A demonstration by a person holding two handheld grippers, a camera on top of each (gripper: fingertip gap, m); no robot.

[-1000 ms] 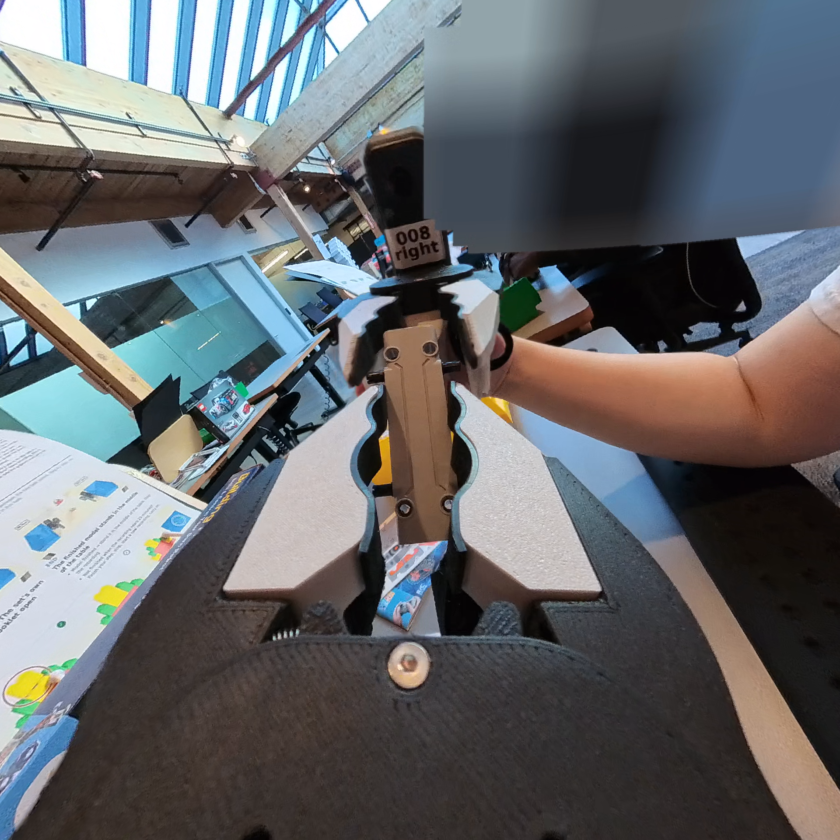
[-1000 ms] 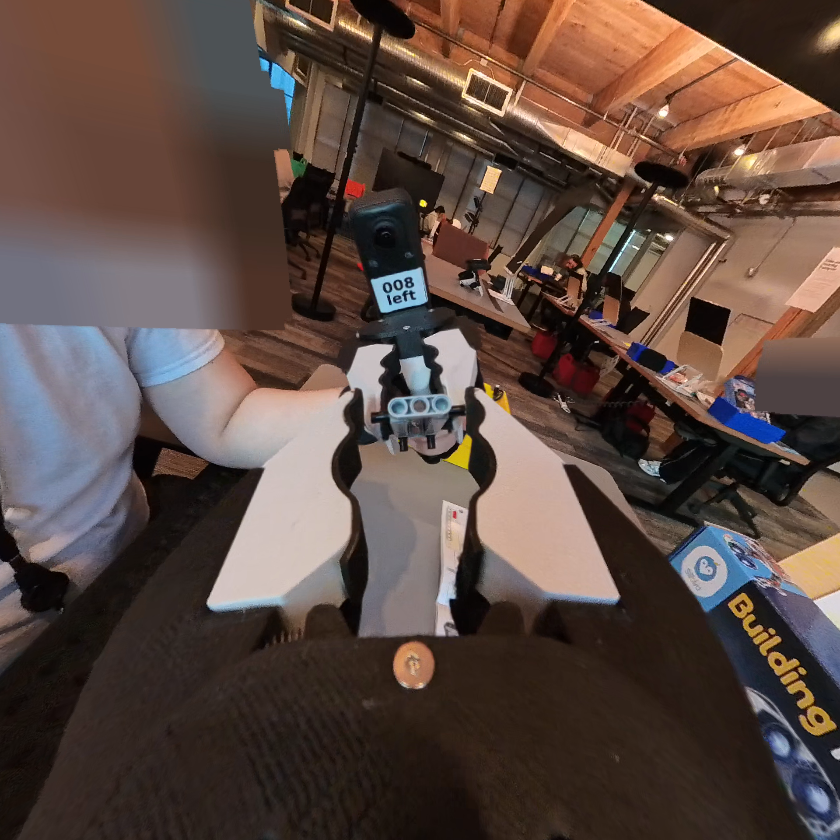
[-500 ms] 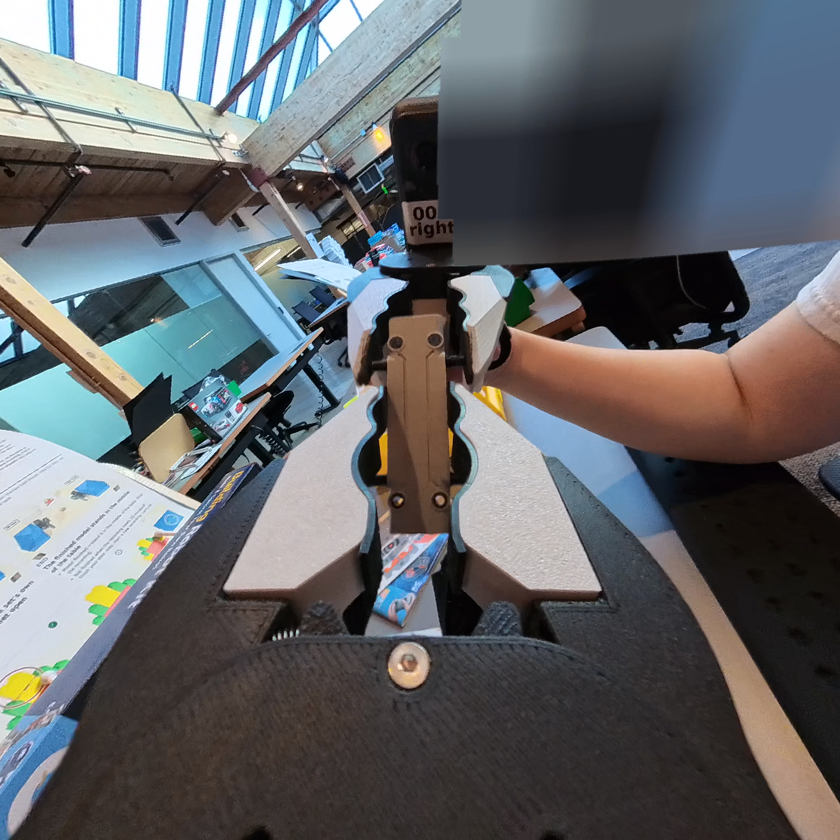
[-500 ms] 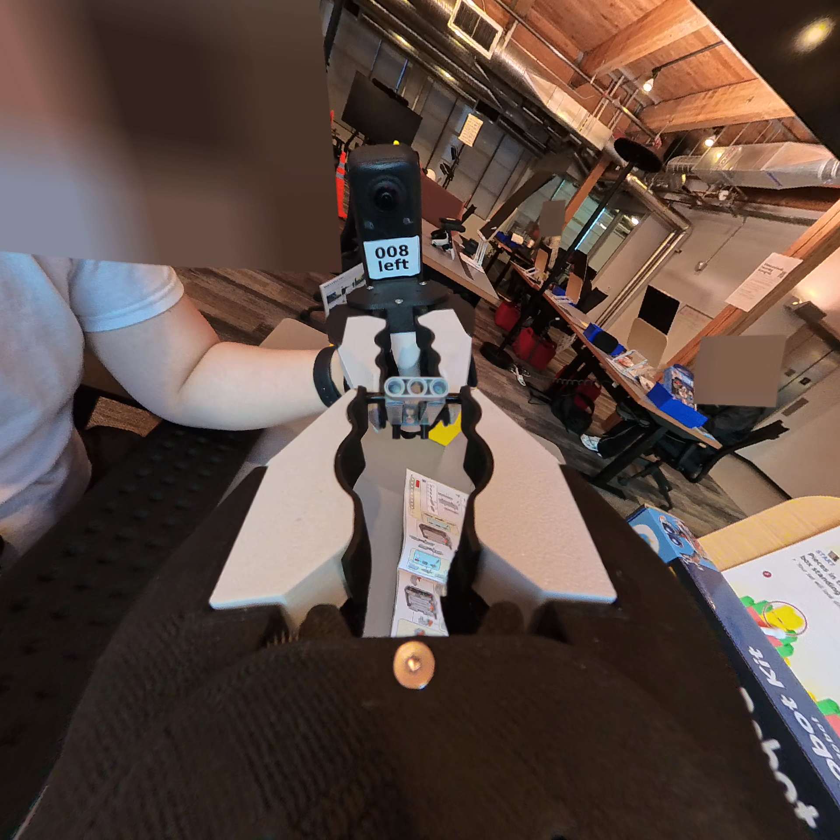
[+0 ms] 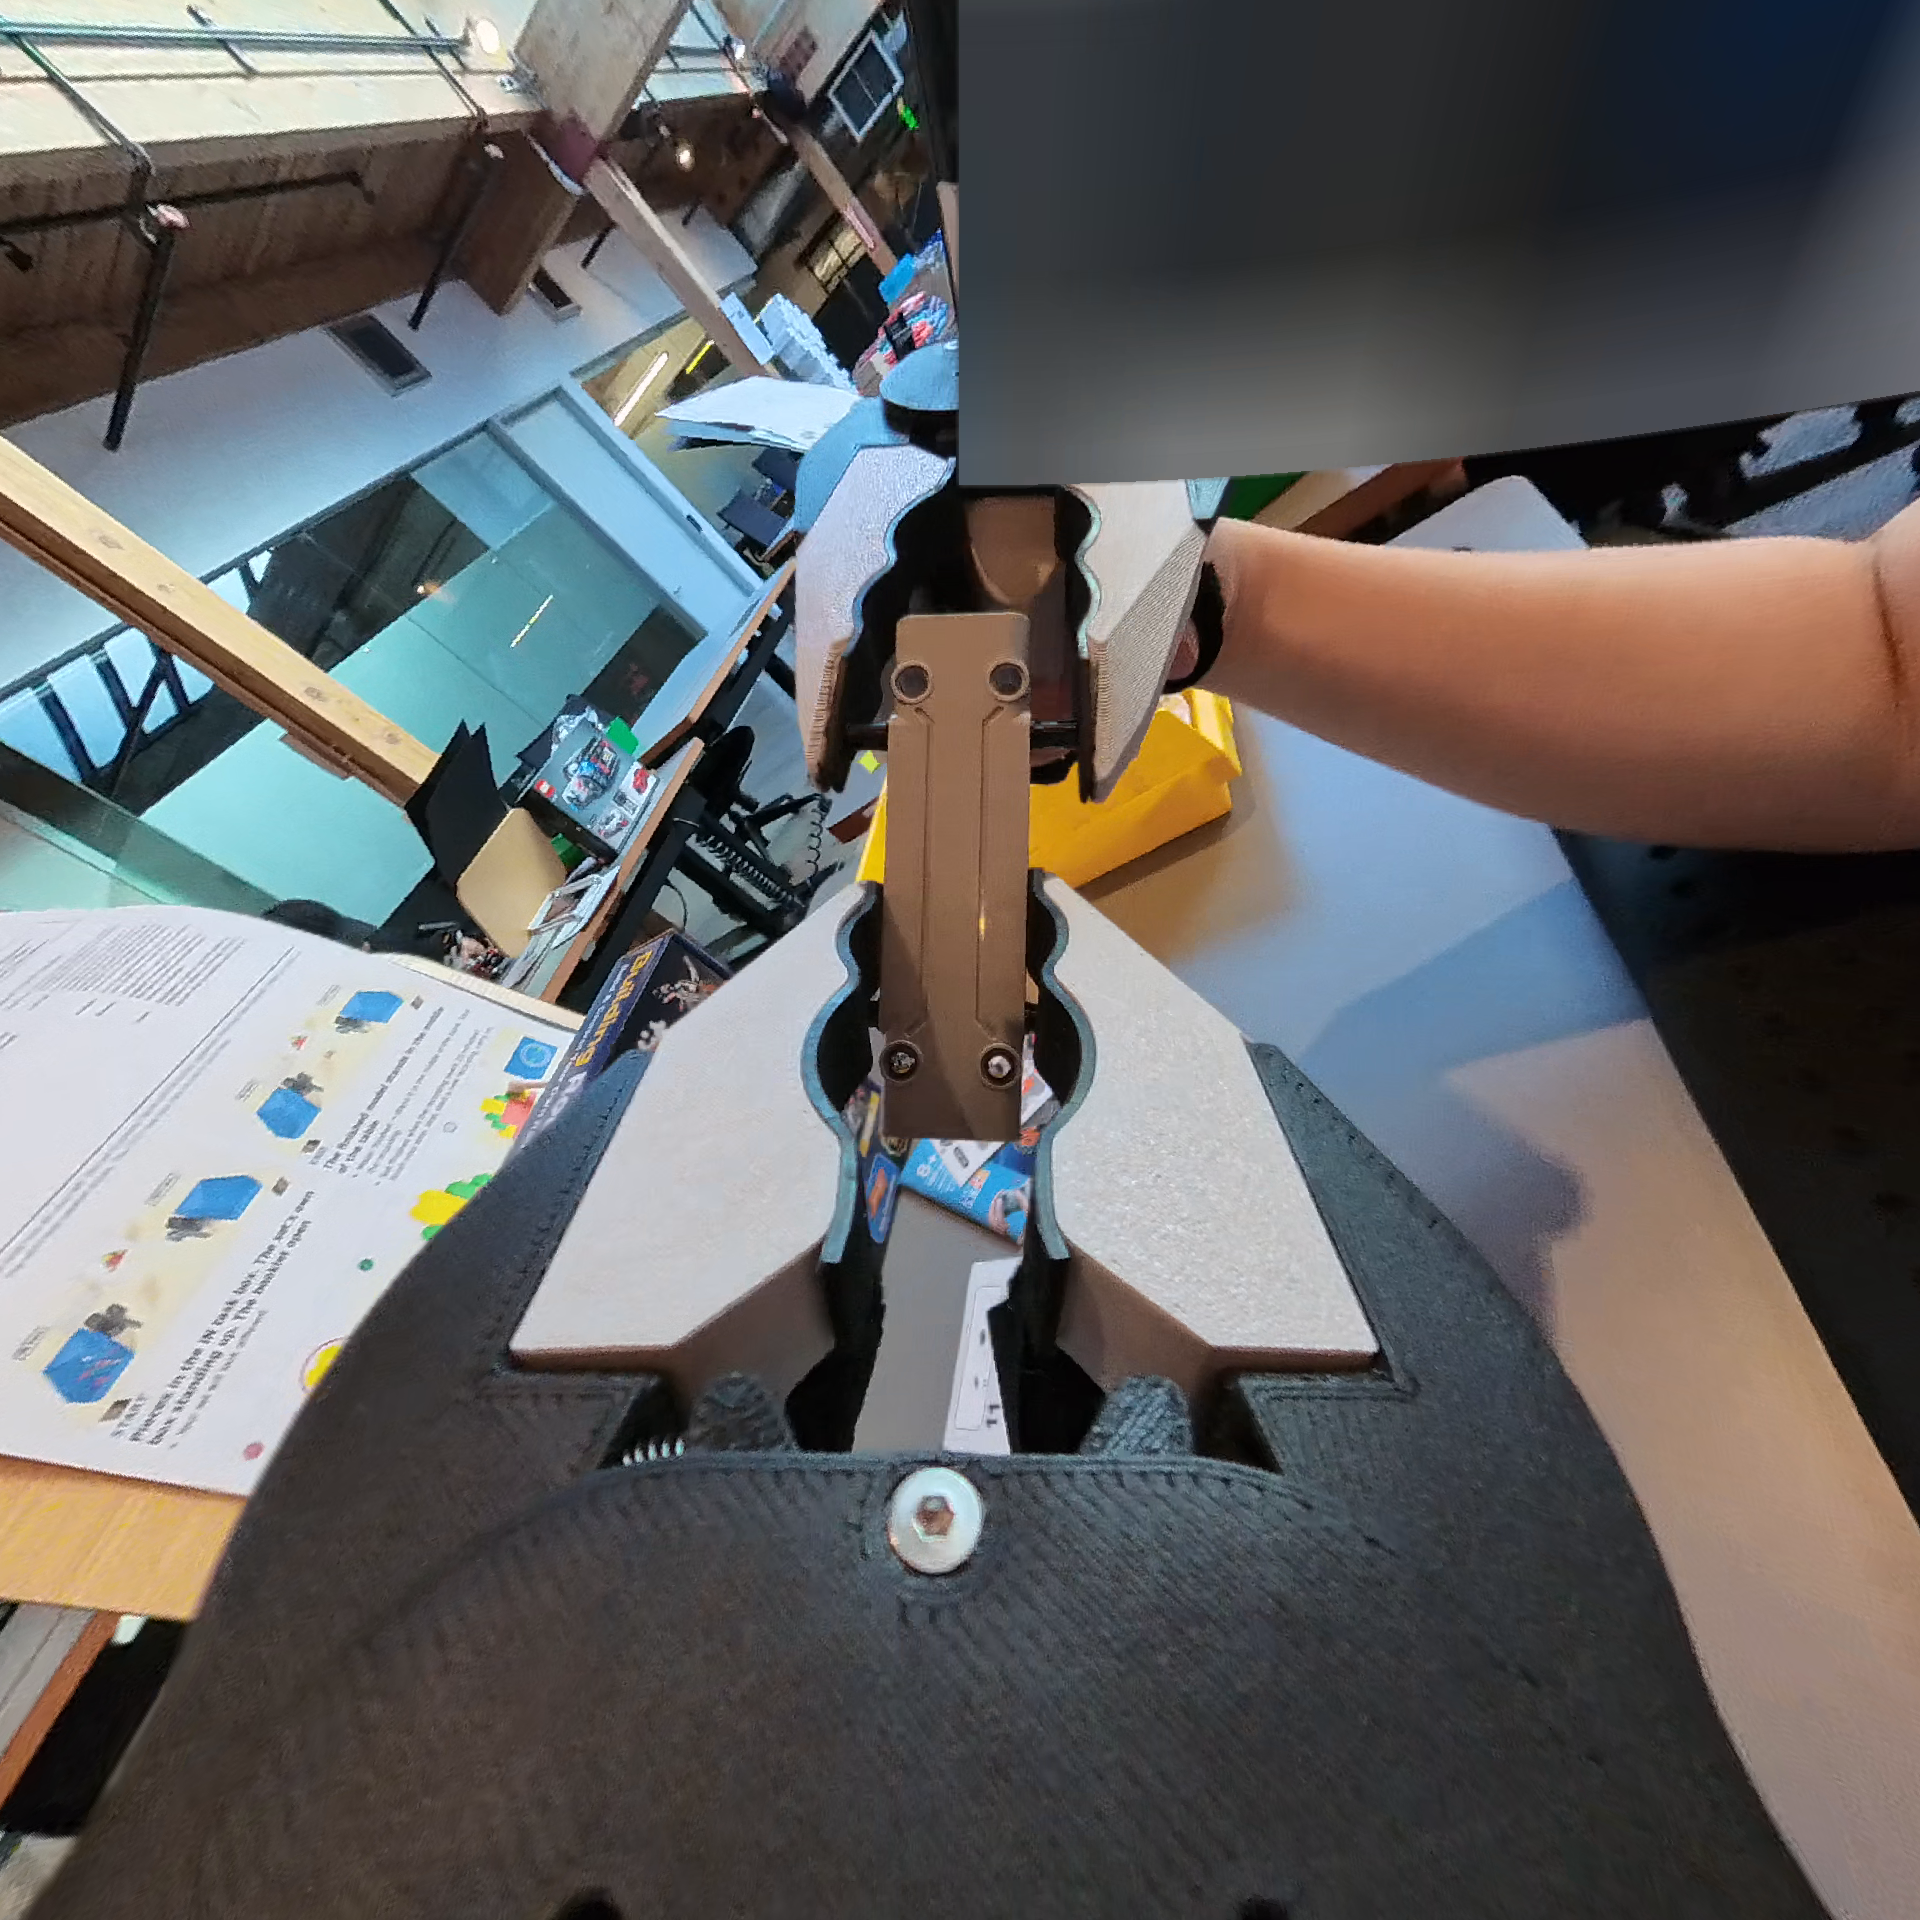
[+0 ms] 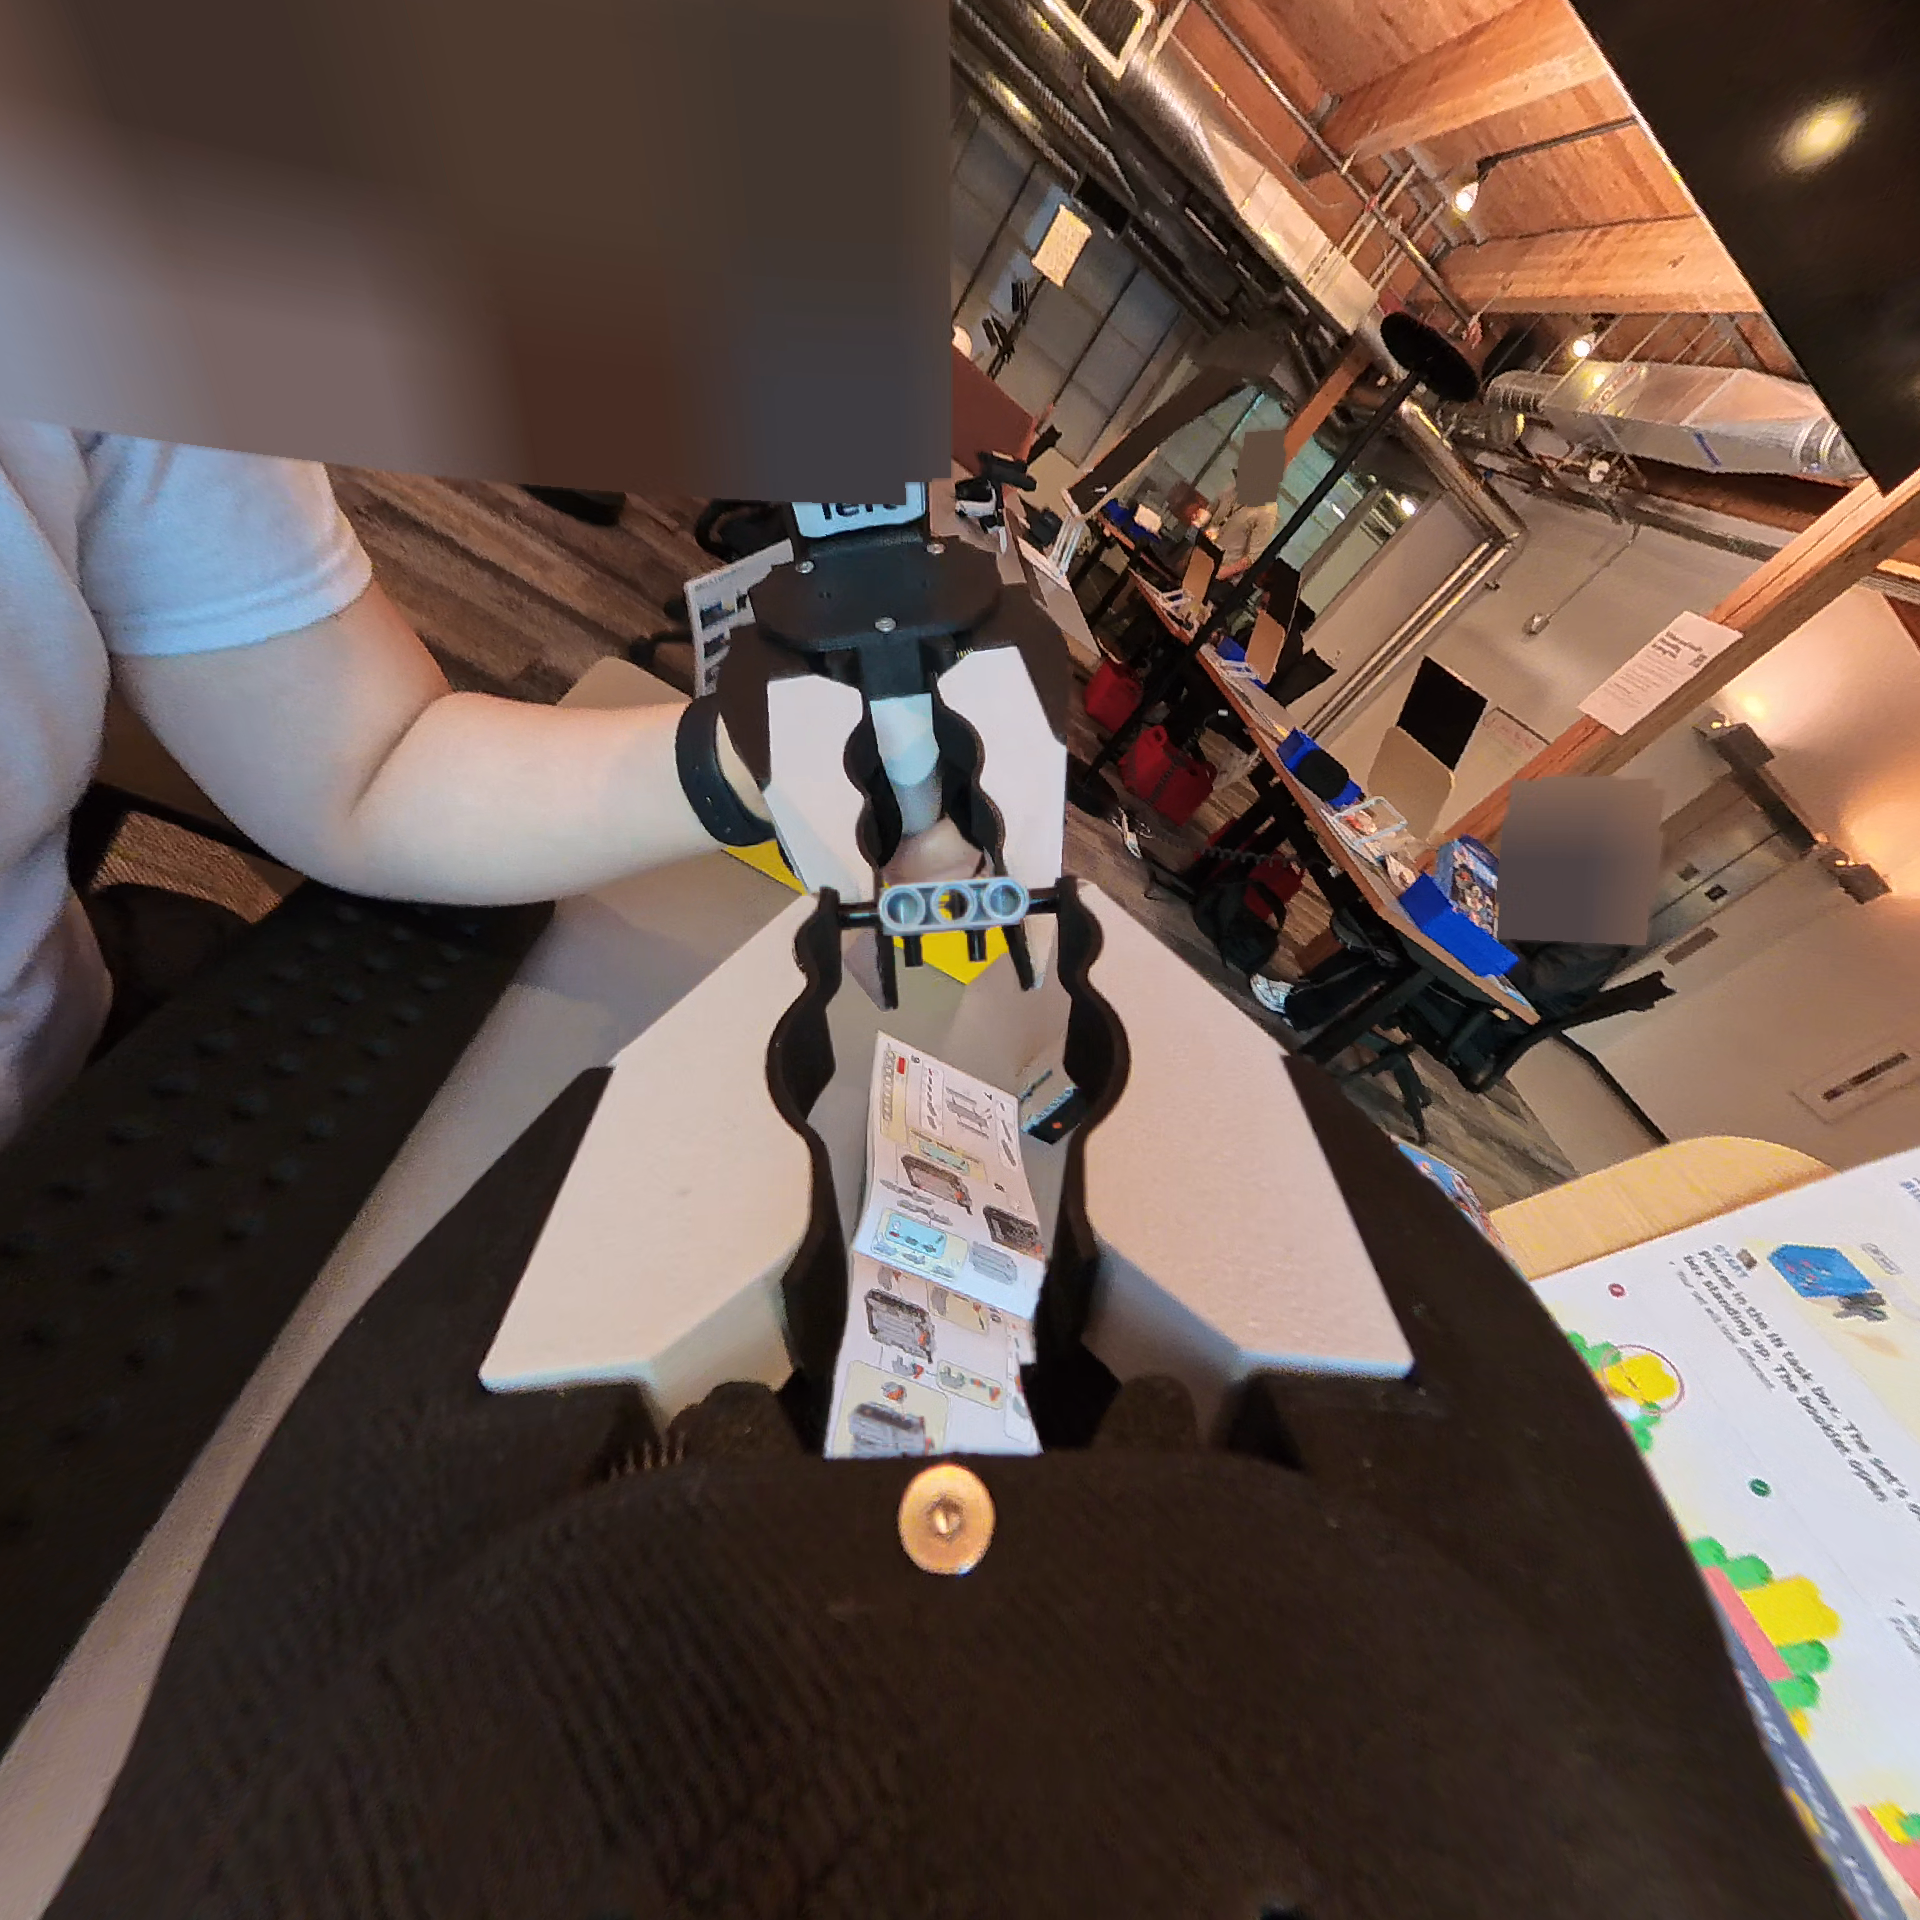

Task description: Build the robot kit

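The left gripper [image 5: 951,997] pinches a long grey block [image 5: 954,873] between narrow fingers, holding it up off the worktop [image 5: 1455,956]. The right gripper [image 6: 951,914], fingers set narrow, clamps a small grey beam [image 6: 951,906] by its black pins against the block's far end, apparently to mate them. A booklet [image 6: 935,1247] lies below.

The top of the right gripper [image 5: 956,727] is covered by a mosaic patch in the left wrist view, and the camera on the left gripper [image 6: 951,883] likewise in the right wrist view. The instruction sheet [image 6: 1766,1455] is cut off by the frame edge. The booklet [image 6: 945,1268] is partly hidden between the fingers [image 6: 644,1195].
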